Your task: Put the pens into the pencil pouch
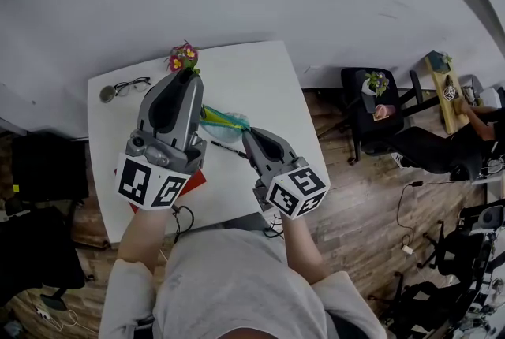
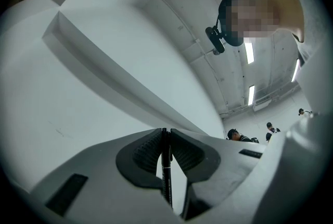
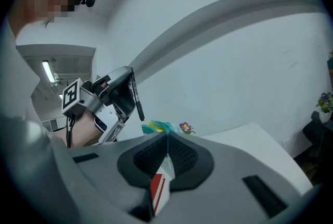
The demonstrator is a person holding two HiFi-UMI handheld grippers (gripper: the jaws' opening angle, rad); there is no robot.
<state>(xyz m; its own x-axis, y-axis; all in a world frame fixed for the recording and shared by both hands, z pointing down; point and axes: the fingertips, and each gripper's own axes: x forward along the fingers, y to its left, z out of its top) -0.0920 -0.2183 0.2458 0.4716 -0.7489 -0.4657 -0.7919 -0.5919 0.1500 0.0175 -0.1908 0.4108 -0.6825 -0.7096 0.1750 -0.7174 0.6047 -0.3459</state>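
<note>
The head view looks steeply down from above the person onto a white tabletop [image 1: 260, 85], with the floor at its right. The left gripper view sits close behind the left gripper [image 2: 165, 133] and tilts up along its jaws toward the wall and ceiling [image 2: 244, 66]. The right gripper view sits close behind the right gripper [image 3: 167, 137] and faces across the tabletop to the wall. It shares the flowers [image 3: 185, 127] and the pouch [image 3: 156, 126] with the head view. The pen [image 2: 166, 171] shows in both gripper views.

Left hand-held gripper [image 2: 166, 133] grey, black ribbed pads [image 2: 148, 151]; grey shirt [image 1: 229, 278].
</note>
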